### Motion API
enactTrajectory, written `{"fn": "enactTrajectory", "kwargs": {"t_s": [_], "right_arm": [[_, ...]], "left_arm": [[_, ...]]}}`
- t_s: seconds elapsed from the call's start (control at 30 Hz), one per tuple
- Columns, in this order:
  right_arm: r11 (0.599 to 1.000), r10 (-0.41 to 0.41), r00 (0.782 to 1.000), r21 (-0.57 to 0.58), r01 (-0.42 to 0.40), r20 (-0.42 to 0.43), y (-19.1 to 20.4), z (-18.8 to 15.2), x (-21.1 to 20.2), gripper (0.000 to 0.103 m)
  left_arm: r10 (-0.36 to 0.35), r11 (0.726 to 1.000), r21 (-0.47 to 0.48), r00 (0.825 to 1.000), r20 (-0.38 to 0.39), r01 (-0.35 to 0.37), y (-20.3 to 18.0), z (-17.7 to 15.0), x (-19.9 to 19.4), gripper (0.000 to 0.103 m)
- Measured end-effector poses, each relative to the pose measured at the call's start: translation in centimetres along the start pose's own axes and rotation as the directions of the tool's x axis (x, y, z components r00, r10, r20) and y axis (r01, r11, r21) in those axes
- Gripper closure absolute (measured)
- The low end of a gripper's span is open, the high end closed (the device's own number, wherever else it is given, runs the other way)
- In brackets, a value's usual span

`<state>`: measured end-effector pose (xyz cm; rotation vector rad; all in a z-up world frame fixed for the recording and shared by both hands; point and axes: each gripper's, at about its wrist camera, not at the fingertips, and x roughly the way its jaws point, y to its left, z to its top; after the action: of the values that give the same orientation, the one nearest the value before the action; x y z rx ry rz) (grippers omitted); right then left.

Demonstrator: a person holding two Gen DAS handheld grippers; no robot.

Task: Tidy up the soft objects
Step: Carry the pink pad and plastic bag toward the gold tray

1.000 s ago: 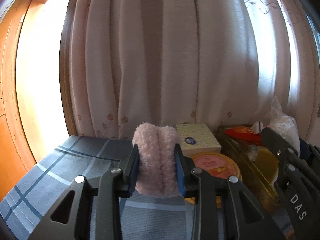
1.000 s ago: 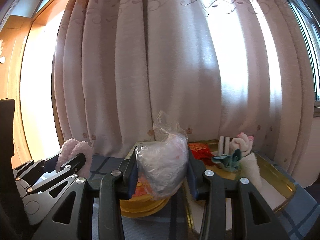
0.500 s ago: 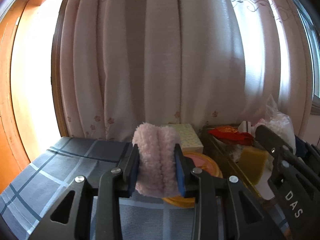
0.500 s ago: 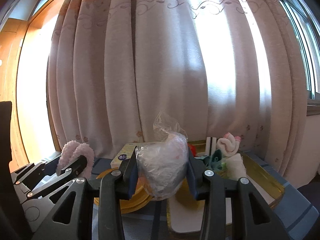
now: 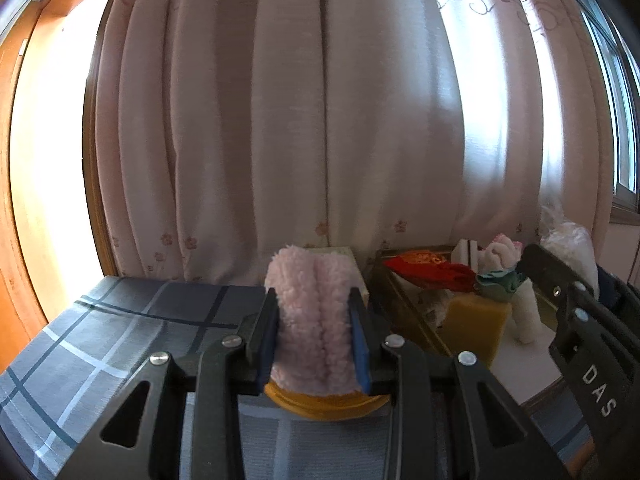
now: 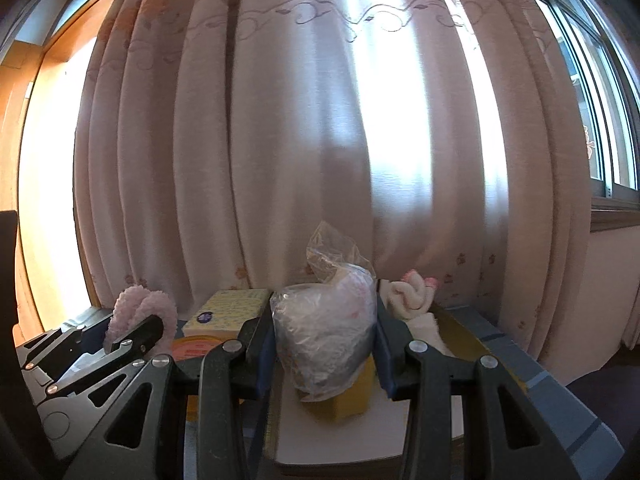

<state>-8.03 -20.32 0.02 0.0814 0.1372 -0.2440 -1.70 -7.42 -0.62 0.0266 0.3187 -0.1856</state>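
My left gripper (image 5: 316, 340) is shut on a folded pink fluffy cloth (image 5: 314, 320), held upright above the checked tablecloth. In the right wrist view the same pink cloth (image 6: 140, 312) shows at the left, with the left gripper (image 6: 132, 336) around it. My right gripper (image 6: 324, 344) is shut on a crumpled clear plastic bag (image 6: 326, 336) with something soft inside, held over a gold-rimmed tray (image 6: 472, 336). The tray (image 5: 400, 304) holds a yellow sponge (image 5: 472, 328), a red cloth (image 5: 432, 266), a rolled white-and-pink cloth (image 5: 498, 252), a teal cloth (image 5: 498, 282) and a white roll (image 5: 526, 316).
A yellow tissue box (image 6: 228, 312) and a round orange tin (image 5: 324, 400) sit between the cloth and the tray. Pink curtains (image 5: 320, 120) hang close behind the table. The grey checked tablecloth (image 5: 100, 340) spreads to the left. A window frame (image 6: 612, 200) is at the right.
Both grippers have shifted to the right along the table, each keeping its load. The tray's contents have come further into the left wrist view, and the tissue box is now mostly hidden behind the pink cloth.
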Motion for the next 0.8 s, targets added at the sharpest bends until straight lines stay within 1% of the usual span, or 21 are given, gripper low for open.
{"fn": "enactTrajectory", "kwargs": {"t_s": [0.3,0.5,0.8], "right_arm": [[0.999,-0.035,0.999,0.004,0.035,0.005,-2.3,0.2,-0.3,0.059],[0.997,-0.077,0.997,0.005,0.077,0.0,-4.2,0.3,-0.3,0.059],[0.993,-0.121,0.993,0.005,0.121,0.0,-6.6,0.4,-0.7,0.059]], "left_arm": [[-0.03,0.999,0.012,1.0,0.003,0.03,-2.2,0.1,0.1,0.072],[-0.052,0.999,0.015,0.999,0.003,0.052,-3.7,0.2,0.2,0.072],[-0.1,0.994,0.039,0.995,0.009,0.099,-6.4,0.4,0.3,0.072]]}}
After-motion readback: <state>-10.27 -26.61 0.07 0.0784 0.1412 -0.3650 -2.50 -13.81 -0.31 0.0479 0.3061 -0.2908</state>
